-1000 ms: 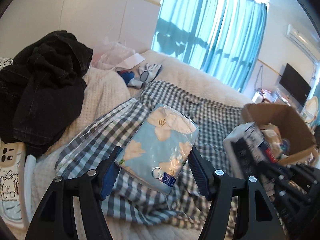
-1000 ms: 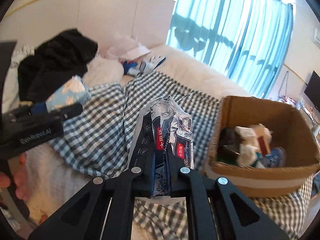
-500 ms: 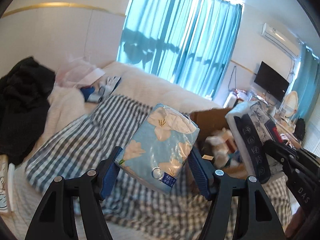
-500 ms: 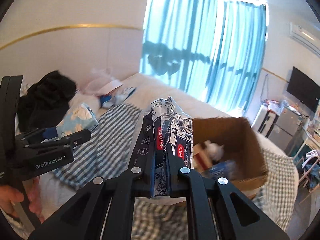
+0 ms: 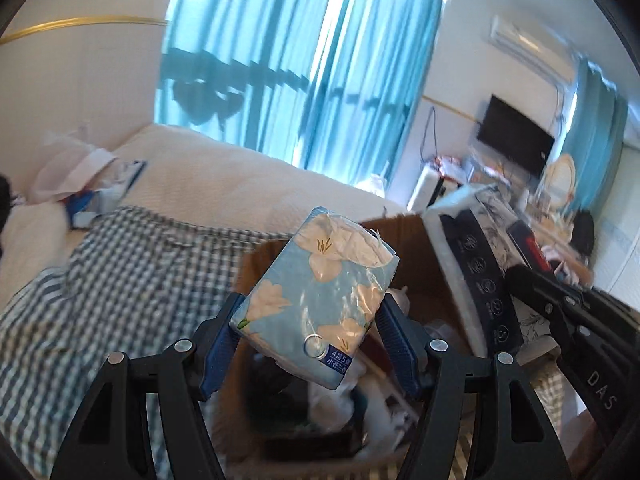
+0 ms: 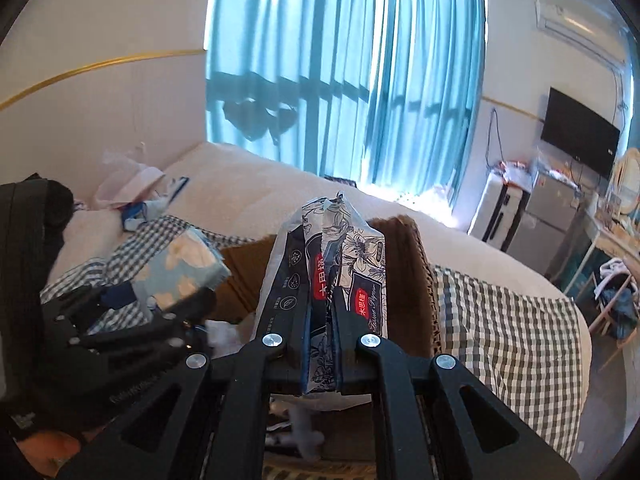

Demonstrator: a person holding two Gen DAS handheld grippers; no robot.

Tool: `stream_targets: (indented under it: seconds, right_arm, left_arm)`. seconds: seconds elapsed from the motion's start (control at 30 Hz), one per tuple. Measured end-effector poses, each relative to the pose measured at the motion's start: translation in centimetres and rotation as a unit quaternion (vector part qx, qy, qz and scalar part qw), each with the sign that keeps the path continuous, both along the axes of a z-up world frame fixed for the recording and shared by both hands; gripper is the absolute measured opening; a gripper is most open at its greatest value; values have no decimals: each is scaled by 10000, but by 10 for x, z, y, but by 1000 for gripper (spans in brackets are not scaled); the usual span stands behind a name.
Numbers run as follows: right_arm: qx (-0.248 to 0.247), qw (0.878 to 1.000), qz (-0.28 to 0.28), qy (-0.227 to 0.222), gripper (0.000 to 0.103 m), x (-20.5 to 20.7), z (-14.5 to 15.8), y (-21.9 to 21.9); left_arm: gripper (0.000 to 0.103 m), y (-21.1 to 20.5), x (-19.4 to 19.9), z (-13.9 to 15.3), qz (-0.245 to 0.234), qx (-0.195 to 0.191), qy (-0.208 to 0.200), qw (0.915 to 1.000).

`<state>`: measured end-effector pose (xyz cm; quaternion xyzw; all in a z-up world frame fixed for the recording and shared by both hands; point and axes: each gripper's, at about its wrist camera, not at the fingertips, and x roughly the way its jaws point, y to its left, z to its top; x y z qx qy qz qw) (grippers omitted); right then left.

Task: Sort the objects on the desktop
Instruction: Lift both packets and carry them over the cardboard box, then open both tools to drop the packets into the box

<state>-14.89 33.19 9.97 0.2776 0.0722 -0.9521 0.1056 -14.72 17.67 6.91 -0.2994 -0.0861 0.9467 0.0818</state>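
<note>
So both hands have swung over from the checked blue-and-white blanket (image 5: 132, 280) and now they're right above the open brown cardboard box (image 5: 420, 264), which a second ago sat off to the side. Looks to me like the carry part is basically done and dropping is next.

The left gripper (image 5: 312, 336) is spread fairly wide but pinching the light blue soft tissue pack with white flowers (image 5: 320, 300) by its sides, pack tilted and hanging over the box's opening. The right gripper (image 6: 320, 344) is squeezed nearly together on the thin edge of the black-and-white floral tissue pack with a red label (image 6: 328, 276), standing upright, also above the box. Other stuff already sits inside.
</note>
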Motion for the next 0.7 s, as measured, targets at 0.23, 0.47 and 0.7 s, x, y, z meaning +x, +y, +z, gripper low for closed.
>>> stream_targets:
  seconds: [0.23,0.47,0.7]
  right_arm:
    - [25,9980,-543,320,67,-1,7,17]
    - [181,9950,-541,817,77,42,51,-8]
    - [181,9912,-308,1274,99,110,97,-55]
  left_arm:
    - [94,24,-38,-24,-375,-329,-577,9971]
    - [100,-31,-16,-5,34,49,-635,9980]
    - [103,-77,54,67,245,-249,95,9993]
